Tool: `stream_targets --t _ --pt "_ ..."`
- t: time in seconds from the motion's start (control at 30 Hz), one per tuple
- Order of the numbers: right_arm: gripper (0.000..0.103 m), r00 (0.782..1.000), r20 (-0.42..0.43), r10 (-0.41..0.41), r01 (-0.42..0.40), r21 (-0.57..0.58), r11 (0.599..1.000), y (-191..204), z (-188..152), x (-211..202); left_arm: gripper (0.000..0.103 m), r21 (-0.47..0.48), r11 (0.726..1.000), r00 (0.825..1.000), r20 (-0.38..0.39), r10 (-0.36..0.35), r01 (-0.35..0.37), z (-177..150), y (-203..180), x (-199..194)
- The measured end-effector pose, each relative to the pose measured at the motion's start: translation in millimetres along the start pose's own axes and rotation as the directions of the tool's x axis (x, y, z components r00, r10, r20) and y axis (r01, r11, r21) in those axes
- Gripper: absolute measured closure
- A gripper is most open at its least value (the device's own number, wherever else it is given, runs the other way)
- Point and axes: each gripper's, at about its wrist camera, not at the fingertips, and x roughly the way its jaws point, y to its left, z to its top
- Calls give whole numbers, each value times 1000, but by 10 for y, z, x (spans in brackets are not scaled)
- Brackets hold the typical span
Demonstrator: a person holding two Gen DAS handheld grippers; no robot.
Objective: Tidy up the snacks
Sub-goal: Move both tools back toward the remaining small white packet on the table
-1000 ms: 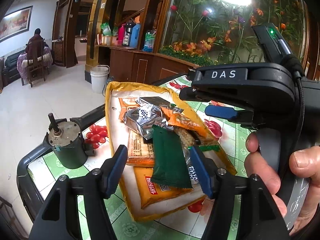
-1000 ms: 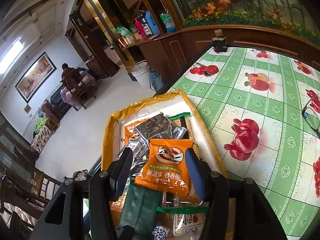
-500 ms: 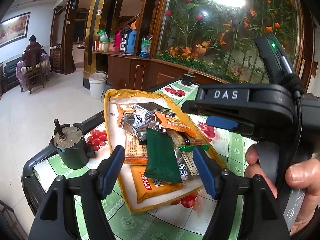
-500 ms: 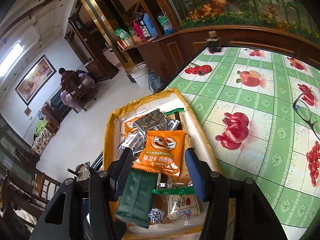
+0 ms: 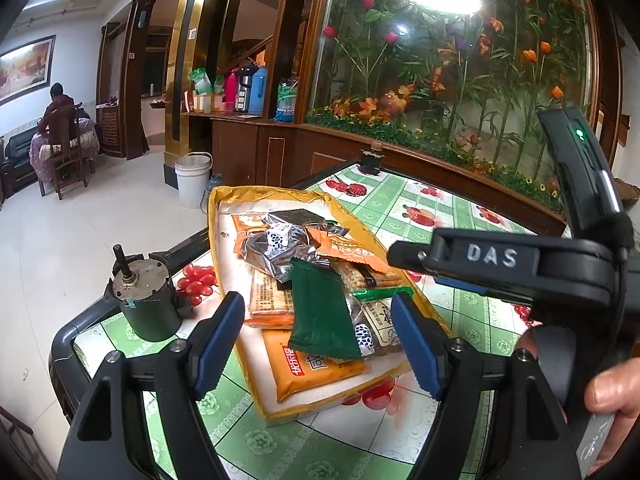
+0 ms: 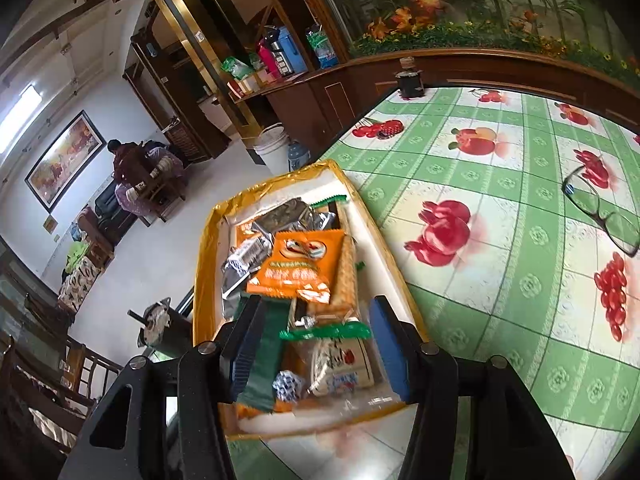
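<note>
Two hand-held grippers over one tray [image 5: 236, 200]. Tray, yellow-rimmed, heaped with snack packets [image 5: 320, 280], sits at the tabletop [image 6: 500, 280] edge. Left hand-held gripper [image 5: 318, 344] spread wide, empty, at the tray's near end. Right hand-held gripper [image 6: 316, 348] also wide, empty, above the tray. Motor can [image 5: 146, 304] just beside the tray; eyeglasses [image 6: 600, 212] well apart, broad bare cloth between.

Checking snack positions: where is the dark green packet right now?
In the left wrist view, the dark green packet lies atop the snack pile in the yellow tray, between the open fingers.
</note>
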Motion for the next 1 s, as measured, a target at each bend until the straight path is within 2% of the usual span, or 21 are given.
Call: stream_targets --t 0.23,0.4,0.47,0.53,0.6,0.67,0.7,0.77,0.8,0.83,0.87,0.9,0.93,1.0 --pt "44 1000 -5 10 -10 22 1000 -101 -106 -127 28 15 1000 1000 -10 -17 17 -30 -66 -10" --pt "44 1000 4 -7 7 34 999 -239 -251 -311 28 77 992 994 -53 -97 101 -187 -349 -21" --pt "44 1000 14 -26 25 64 998 -381 -330 -447 28 112 982 986 -85 -144 153 -279 -509 -5" --pt "44 999 23 -48 45 100 994 -559 -430 -622 27 152 966 973 -127 -191 209 -373 -685 19" --pt "44 998 30 -59 54 132 990 -753 -547 -845 27 199 935 946 -198 -255 293 -500 -894 62" --pt "46 996 35 -81 75 140 987 -944 -656 -1057 27 256 902 925 -254 -284 347 -620 -1088 90" --pt "53 994 43 -103 96 143 985 -1051 -729 -1200 27 286 886 917 -277 -287 364 -668 -1176 98" --pt "54 982 58 -179 169 152 974 -1294 -888 -1496 28 331 860 911 -283 -302 388 -704 -1307 62" --pt "56 968 64 -242 228 177 957 -1478 -996 -1675 27 334 854 906 -283 -313 399 -703 -1329 49" --pt "62 959 63 -278 261 199 945 -1591 -1055 -1780 28 336 843 897 -294 -330 420 -715 -1372 41" --pt "63 946 54 -320 300 234 925 -1772 -1148 -1919 28 337 831 886 -309 -345 442 -731 -1421 41" --pt "64 937 45 -347 323 269 907 -1930 -1224 -2018 28 338 821 876 -324 -357 460 -752 -1471 46" --pt "69 927 33 -375 346 316 884 -2128 -1311 -2119 28 344 811 868 -337 -363 473 -776 -1527 50" --pt "71 913 -3 -409 379 378 844 -2415 -1446 -2228 28 354 798 861 -345 -373 487 -810 -1626 29"
